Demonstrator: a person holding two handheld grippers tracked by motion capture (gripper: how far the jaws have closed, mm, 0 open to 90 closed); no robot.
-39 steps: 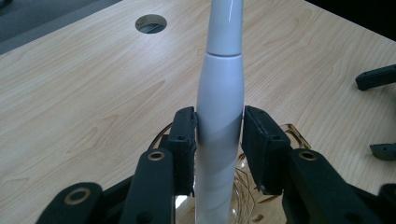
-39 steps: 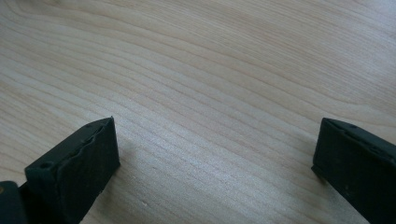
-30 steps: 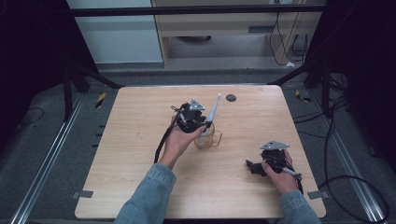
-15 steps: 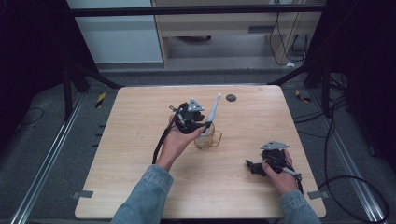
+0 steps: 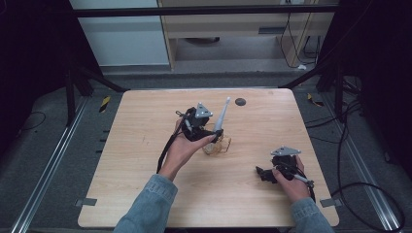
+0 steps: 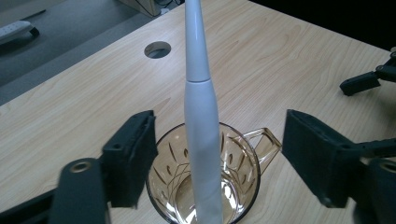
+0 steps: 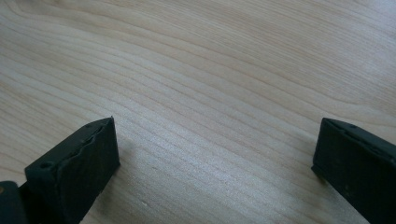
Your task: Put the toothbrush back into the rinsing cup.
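A clear amber glass mug (image 5: 217, 144) (image 6: 243, 158) stands near the middle of the wooden table (image 5: 145, 160). A white electric toothbrush (image 5: 221, 116) (image 6: 200, 121) stands upright inside it, leaning a little. My left gripper (image 5: 209, 131) (image 6: 219, 154) is open, its jaws spread on either side of the mug and toothbrush without touching them. My right gripper (image 5: 265, 174) (image 7: 219, 168) rests low over bare wood at the table's right front, open with nothing between its jaws.
A round cable hole (image 5: 240, 102) (image 6: 157, 49) sits in the table's far side. Beyond the far edge are a cabinet and floor cables (image 5: 296, 34). The right gripper's jaw tips (image 6: 369, 81) are seen from the left gripper view.
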